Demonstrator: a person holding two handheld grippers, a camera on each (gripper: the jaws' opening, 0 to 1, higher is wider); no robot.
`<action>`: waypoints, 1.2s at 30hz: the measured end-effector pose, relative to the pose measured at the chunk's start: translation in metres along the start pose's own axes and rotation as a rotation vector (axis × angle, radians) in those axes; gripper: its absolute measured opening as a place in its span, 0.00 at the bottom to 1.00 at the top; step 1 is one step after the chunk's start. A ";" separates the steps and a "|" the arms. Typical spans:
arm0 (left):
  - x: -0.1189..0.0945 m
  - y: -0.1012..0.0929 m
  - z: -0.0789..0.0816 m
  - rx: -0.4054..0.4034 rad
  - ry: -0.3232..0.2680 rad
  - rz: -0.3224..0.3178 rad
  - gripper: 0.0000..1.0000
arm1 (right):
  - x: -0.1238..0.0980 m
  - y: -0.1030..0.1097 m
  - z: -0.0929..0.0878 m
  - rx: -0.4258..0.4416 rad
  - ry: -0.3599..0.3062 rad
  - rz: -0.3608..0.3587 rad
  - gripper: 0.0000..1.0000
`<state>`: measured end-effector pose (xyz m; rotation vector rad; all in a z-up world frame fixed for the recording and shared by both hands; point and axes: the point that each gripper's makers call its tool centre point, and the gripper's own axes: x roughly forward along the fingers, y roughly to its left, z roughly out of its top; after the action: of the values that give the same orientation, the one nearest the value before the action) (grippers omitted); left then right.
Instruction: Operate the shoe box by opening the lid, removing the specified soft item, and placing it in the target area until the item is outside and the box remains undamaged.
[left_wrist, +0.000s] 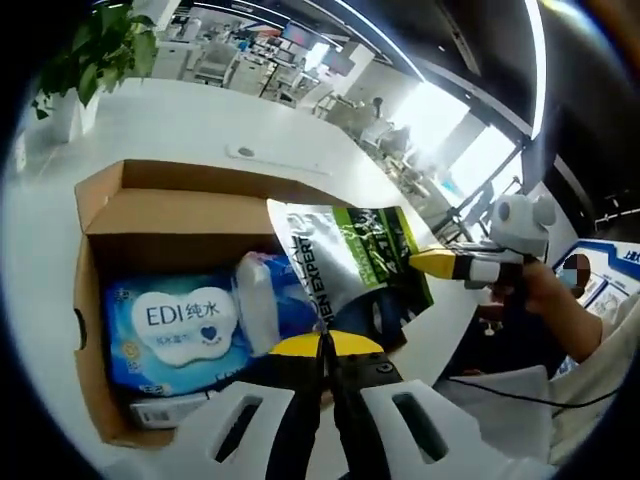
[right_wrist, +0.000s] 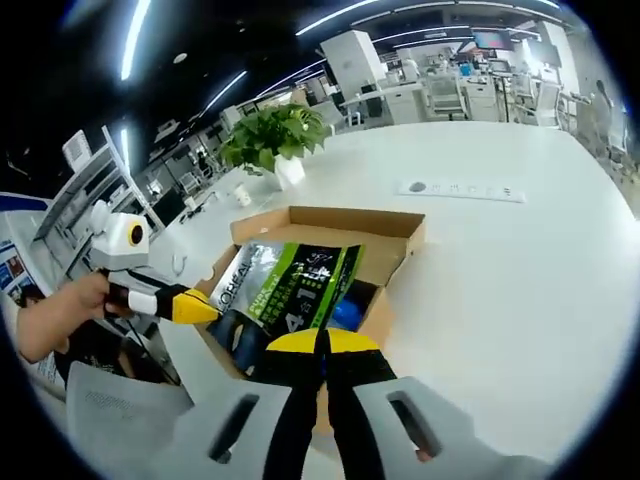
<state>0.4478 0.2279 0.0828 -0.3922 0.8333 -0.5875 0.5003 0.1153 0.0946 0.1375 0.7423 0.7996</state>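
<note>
I find both pairs of fingers closed on the silver-and-green foil pouch (left_wrist: 345, 262), lifted above the open brown cardboard box (left_wrist: 100, 200) on the white bench (right_wrist: 520, 270); right gripper (left_wrist: 432, 263) holds its far edge, left gripper (left_wrist: 325, 350) the near.

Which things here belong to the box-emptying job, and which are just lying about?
Job: open brown cardboard box; silver-and-green soft pouch; blue wet-wipes pack inside the box; left claw; right claw.
Lying about: potted green plant; flat white strip, both on the white table.
</note>
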 end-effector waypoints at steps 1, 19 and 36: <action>0.002 -0.002 0.000 -0.002 0.003 -0.004 0.00 | -0.002 -0.002 0.000 0.001 -0.002 -0.001 0.00; 0.032 -0.035 0.004 0.005 0.014 -0.028 0.00 | -0.029 -0.038 -0.001 0.021 -0.006 -0.043 0.00; 0.064 -0.059 0.002 -0.022 0.022 -0.039 0.00 | -0.046 -0.073 -0.014 0.049 0.008 -0.096 0.00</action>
<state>0.4641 0.1425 0.0793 -0.4237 0.8548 -0.6204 0.5139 0.0304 0.0820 0.1416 0.7708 0.6909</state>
